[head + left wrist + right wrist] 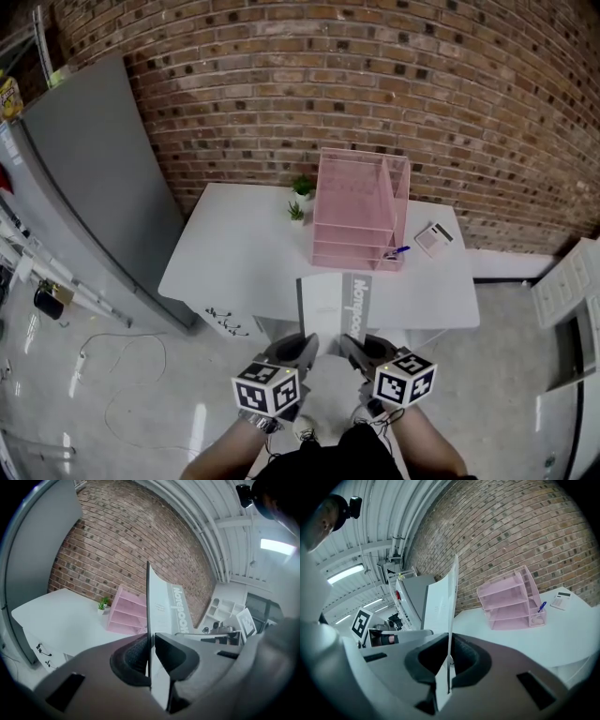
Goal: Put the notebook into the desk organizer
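Brick wall (375, 75) backs white table (234, 253) w/ pink desk organizer (361, 211); in front of it, left gripper (151, 653) & right gripper (449, 660) both pinch notebook (336, 305), near edge hidden behind jaws.
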Available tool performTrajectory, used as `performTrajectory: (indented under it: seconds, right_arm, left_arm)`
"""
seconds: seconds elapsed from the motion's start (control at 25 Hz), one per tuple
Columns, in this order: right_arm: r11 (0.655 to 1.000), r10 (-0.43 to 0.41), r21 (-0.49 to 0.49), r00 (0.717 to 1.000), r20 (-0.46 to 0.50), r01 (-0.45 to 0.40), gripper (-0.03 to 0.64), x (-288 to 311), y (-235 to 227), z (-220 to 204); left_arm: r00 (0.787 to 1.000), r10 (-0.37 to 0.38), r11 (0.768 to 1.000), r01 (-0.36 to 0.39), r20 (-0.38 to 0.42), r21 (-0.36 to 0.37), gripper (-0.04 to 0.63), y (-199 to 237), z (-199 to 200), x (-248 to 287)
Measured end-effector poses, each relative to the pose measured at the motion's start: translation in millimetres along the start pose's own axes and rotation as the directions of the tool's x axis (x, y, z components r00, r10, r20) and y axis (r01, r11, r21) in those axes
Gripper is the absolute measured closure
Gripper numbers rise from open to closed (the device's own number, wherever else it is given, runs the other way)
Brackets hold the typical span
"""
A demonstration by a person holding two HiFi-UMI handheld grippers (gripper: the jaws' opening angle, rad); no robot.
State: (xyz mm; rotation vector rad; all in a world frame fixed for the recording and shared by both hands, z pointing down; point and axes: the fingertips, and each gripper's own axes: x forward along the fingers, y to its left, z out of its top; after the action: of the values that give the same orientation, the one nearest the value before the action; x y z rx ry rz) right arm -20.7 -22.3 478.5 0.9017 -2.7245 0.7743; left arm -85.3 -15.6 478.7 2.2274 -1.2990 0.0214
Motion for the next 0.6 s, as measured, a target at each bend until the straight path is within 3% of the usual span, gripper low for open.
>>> performTrajectory:
  seconds: [0.6]
  right_arm:
    - [0.996, 0.037, 0.081, 0.998, -0.043, -0.033, 0.603, 30, -56, 7]
  left_arm:
    - [0.999, 0.022, 0.999, -0.024, -0.041, -0.041, 0.565, 25, 4, 54]
